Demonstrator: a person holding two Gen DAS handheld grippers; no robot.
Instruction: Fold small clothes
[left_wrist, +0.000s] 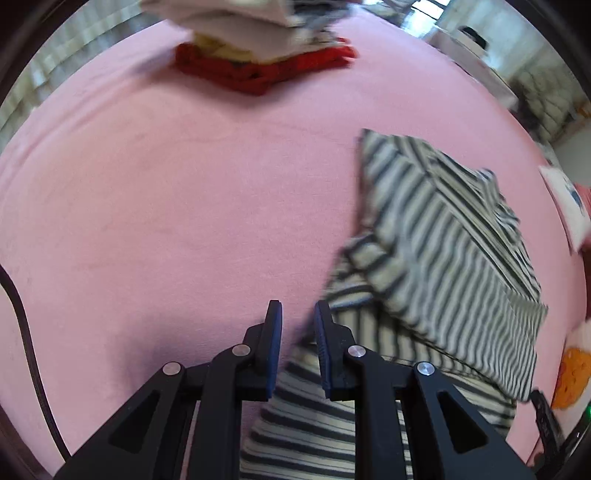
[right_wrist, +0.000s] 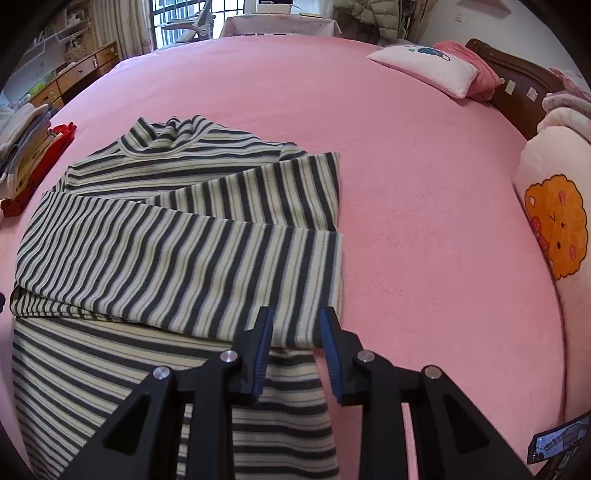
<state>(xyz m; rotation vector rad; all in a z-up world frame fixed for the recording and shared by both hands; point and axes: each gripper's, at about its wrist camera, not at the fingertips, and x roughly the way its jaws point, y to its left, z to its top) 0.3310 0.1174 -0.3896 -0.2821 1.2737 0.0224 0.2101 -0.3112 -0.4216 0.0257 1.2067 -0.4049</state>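
Observation:
A striped cream-and-dark long-sleeved top (right_wrist: 177, 251) lies on the pink bed sheet (right_wrist: 424, 221), with its sleeves folded across the body. In the left wrist view the same top (left_wrist: 443, 258) lies at the right, blurred. My right gripper (right_wrist: 296, 317) is open, low over the folded sleeve's cuff near the top's right edge, with nothing between the jaws. My left gripper (left_wrist: 297, 310) is open and empty, at the top's left edge over the sheet.
A stack of folded clothes with a red garment at the bottom (left_wrist: 258, 70) sits at the far side of the bed and also shows in the right wrist view (right_wrist: 33, 155). Pillows (right_wrist: 424, 66) and a lion cushion (right_wrist: 554, 229) lie at the right by the wooden headboard (right_wrist: 517, 92).

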